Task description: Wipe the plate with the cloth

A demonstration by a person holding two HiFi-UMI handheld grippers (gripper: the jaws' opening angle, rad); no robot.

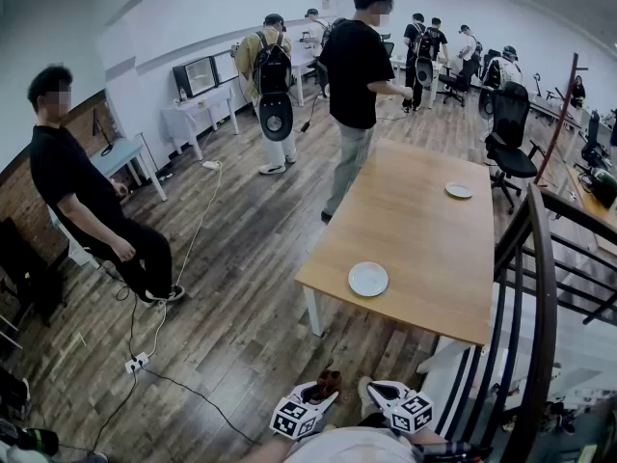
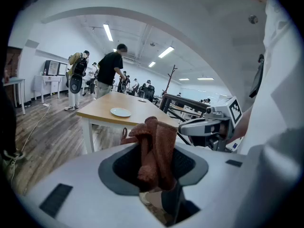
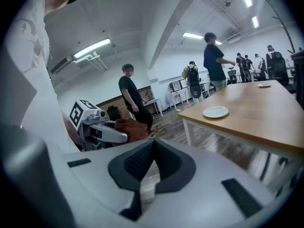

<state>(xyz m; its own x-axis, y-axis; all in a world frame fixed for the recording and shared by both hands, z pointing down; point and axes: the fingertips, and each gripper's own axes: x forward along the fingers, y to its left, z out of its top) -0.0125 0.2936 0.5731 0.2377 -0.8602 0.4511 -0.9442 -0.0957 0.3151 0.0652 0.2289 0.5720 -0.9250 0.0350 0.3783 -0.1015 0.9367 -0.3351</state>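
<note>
Our left tongs (image 2: 154, 169) are pinching the brown cloth (image 2: 154, 146), which stands up between the jaws in a bunched fold. Our right tongs (image 3: 153, 161) hold nothing; their jaws are pressed together, with only a thin line between the dark pads. In the head view we keep both tongs low and close to our body, side by side, over the wooden floor (image 1: 241, 287).

Further ahead stands the wooden table (image 1: 415, 230). The white plate (image 1: 367, 279) lies on it, near the edge that faces us and near the left corner. It is well apart from the cloth. A dark railing (image 1: 535, 287) rises just to the right of the table. A second plate (image 1: 459, 190) lies towards the far end, and a person in a black shirt (image 1: 355, 66) stands beside that end.

We judge that wiping has not yet begun: the cloth is already gripped, so the step in hand is the approach. The next move calls for stepping to the table and lowering the cloth flat on the near plate. The right tongs could open and hold the rim steady.
</note>
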